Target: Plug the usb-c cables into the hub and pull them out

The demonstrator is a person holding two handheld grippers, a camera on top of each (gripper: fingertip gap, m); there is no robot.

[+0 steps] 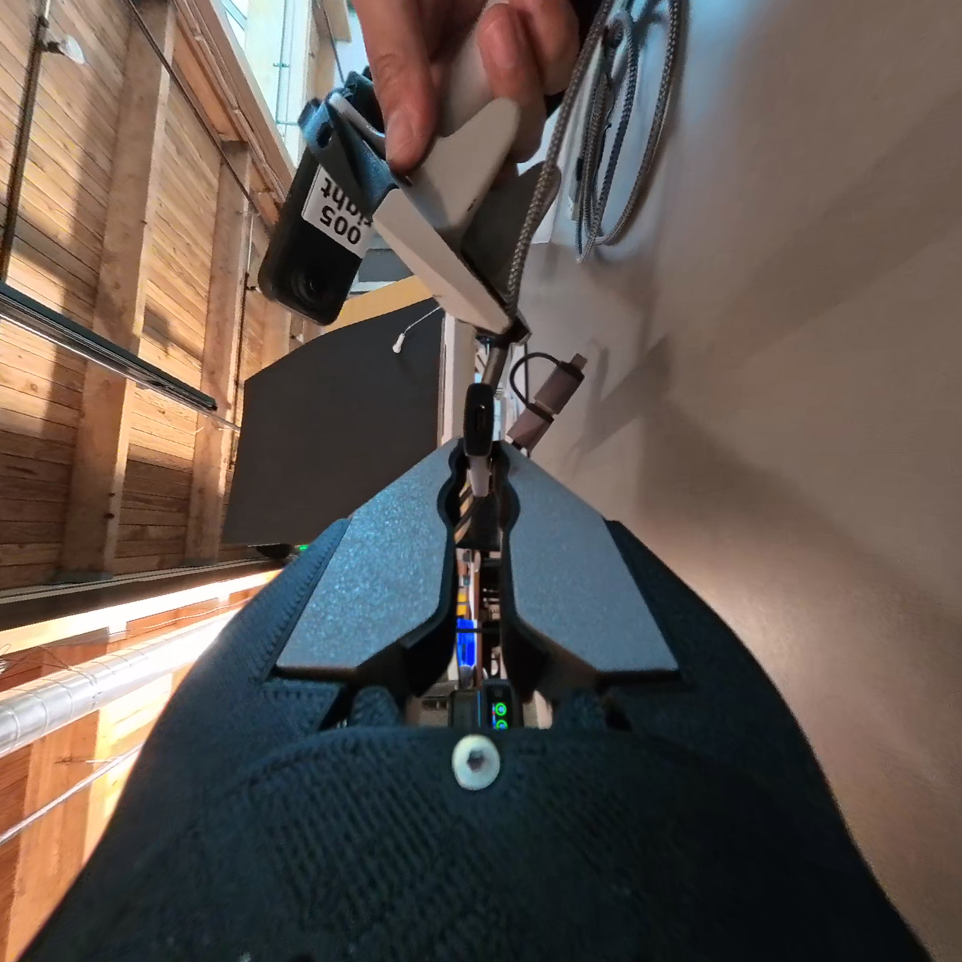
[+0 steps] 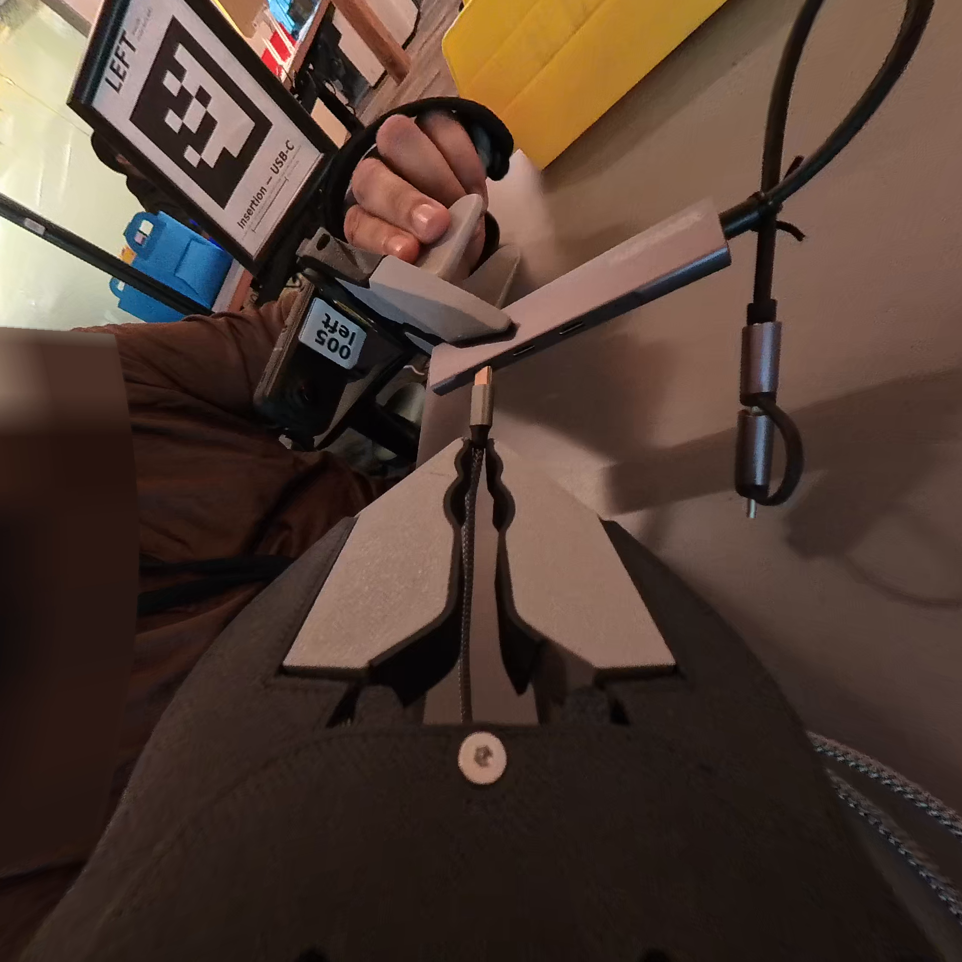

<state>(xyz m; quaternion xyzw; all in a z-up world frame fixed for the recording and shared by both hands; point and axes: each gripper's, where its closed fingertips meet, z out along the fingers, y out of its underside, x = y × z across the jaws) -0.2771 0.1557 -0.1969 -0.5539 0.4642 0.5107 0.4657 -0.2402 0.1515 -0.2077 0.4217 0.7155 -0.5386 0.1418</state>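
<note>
Your right gripper (image 2: 480, 442) pinches the braided grey cable, its metal usb-c plug (image 2: 481, 400) pointing straight ahead, tip at the port edge of the flat grey hub (image 2: 588, 307) clamped crosswise in your left gripper (image 1: 478, 458).

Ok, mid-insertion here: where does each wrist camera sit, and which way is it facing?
Left wrist view: on the left gripper, looking along its fingers, shut on the hub, toward the right gripper and the hand holding it.
Right wrist view: on the right gripper, looking along its fingers, shut on the braided cable, toward the left gripper gripping the hub.
Shared: hub, braided cable, both grippers; the cameras face each other.
</note>
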